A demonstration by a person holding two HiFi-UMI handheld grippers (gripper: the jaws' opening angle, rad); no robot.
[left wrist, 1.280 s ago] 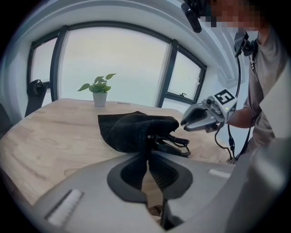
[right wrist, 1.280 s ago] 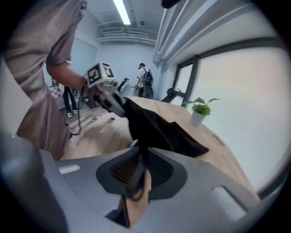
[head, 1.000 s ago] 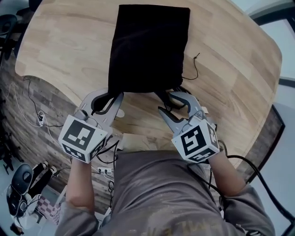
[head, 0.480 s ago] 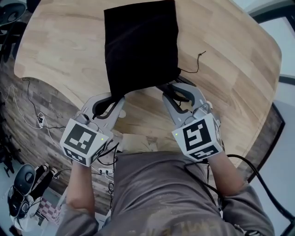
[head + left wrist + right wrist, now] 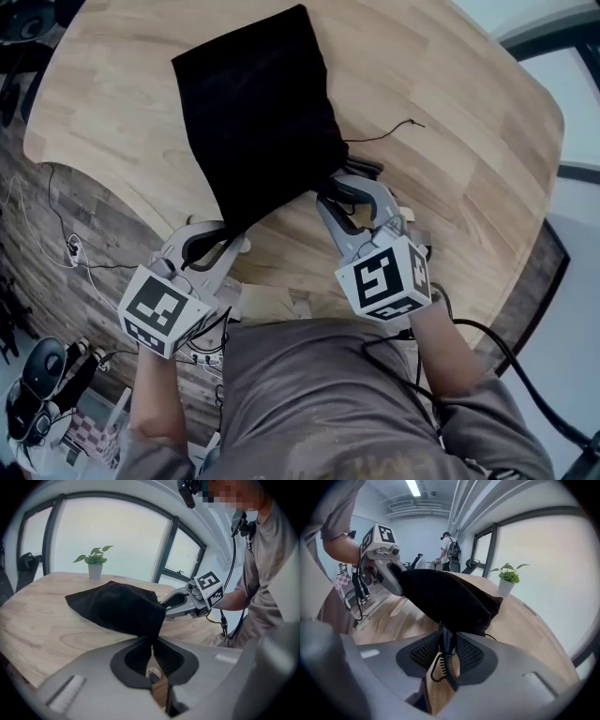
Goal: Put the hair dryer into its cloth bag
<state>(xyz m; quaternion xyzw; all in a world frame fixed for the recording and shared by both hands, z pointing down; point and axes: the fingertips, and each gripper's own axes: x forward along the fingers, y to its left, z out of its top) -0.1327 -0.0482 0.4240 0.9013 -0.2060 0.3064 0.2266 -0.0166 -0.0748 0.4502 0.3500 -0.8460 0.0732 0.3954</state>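
Observation:
The black cloth bag (image 5: 253,112) lies slanted on the round wooden table (image 5: 469,112), and it bulges in both gripper views. The hair dryer itself is hidden. My left gripper (image 5: 230,232) is shut on the bag's near left corner, where the cloth is pinched between the pads (image 5: 152,641). My right gripper (image 5: 339,185) is shut on the near right corner (image 5: 446,641). A black ribbed cord (image 5: 447,667) hangs down from that pinch. A thin drawstring (image 5: 384,136) trails from the bag across the wood to the right.
A small potted plant (image 5: 95,562) stands at the table's far side by the window, also seen as the plant (image 5: 507,579). The table's near edge (image 5: 112,187) curves just below the grippers. Cables and chair bases lie on the floor (image 5: 56,253) to the left.
The bag has swung so its far end points more to the left. My right gripper has pushed forward with its corner, and the left has dropped back toward the table's edge.

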